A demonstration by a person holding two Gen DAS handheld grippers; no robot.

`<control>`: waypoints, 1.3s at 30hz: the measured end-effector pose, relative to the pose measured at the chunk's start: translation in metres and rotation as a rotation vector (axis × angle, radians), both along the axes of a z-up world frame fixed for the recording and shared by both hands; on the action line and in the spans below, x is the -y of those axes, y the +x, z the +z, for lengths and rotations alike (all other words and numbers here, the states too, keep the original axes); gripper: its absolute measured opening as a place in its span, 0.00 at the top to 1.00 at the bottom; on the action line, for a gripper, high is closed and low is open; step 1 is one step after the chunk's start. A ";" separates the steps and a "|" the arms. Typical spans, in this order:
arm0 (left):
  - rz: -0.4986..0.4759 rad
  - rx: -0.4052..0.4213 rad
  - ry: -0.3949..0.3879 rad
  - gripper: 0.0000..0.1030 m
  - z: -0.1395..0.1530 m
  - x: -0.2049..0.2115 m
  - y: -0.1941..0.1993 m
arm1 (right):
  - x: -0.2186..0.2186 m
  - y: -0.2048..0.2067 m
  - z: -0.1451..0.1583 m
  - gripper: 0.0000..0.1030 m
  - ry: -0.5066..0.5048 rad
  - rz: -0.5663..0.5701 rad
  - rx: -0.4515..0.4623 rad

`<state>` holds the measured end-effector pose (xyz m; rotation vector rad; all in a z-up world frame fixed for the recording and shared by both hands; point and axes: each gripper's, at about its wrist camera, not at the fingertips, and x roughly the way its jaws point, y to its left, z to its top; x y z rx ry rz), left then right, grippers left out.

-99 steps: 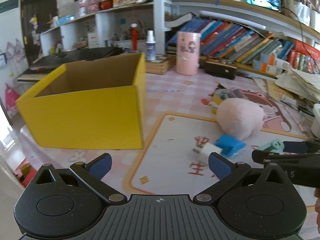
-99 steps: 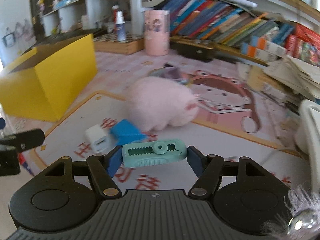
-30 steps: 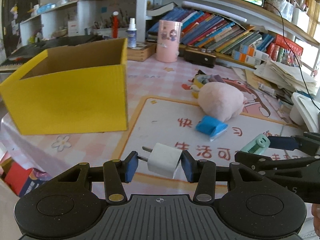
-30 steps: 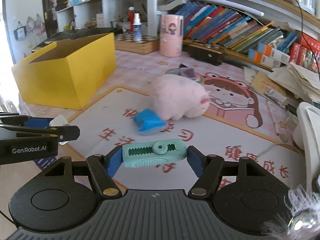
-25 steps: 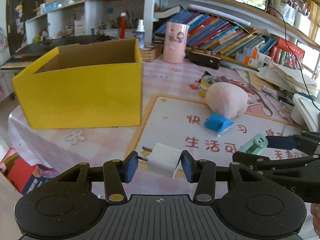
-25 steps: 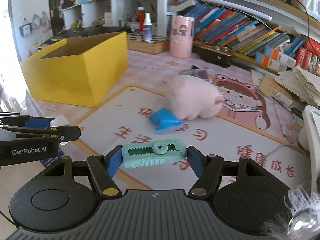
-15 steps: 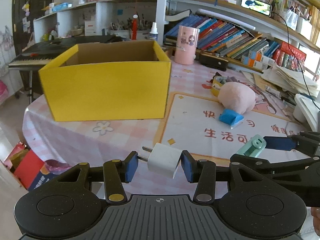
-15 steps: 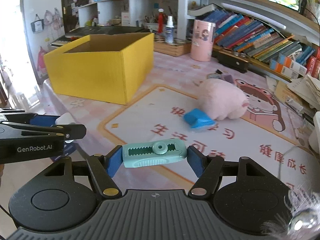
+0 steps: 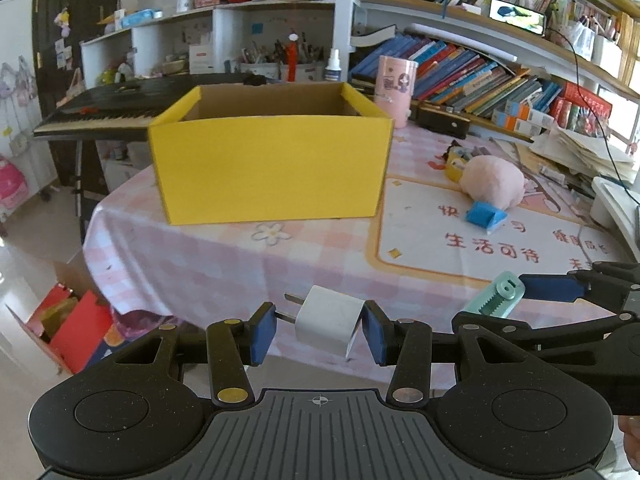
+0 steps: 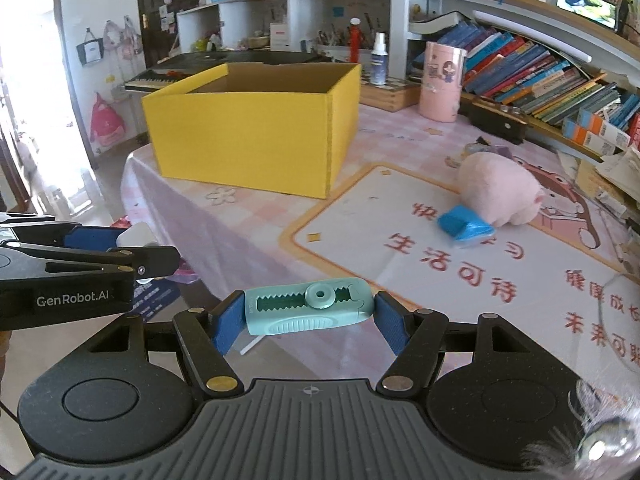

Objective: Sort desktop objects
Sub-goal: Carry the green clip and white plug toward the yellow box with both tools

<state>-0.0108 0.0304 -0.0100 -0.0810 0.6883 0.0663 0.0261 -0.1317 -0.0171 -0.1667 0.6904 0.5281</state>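
Clamped only by its edges in the left gripper (image 9: 319,331), the white charger (image 9: 329,325) could be dropped short of the yellow box (image 9: 272,168), as could the teal clip (image 10: 308,311) squeezed endwise in the right gripper (image 10: 308,326).

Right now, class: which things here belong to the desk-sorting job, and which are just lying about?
Job:
- charger, in the left claw
- teal clip, in the right claw
- yellow box
- pink plush and blue packet, on the mat

Lying about:
- books
- pink tin
- spray bottle
- keyboard
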 end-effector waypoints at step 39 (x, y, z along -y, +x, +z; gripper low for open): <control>0.020 0.102 0.008 0.56 0.014 -0.056 -0.011 | -0.066 -0.009 0.014 0.35 -0.001 0.057 0.098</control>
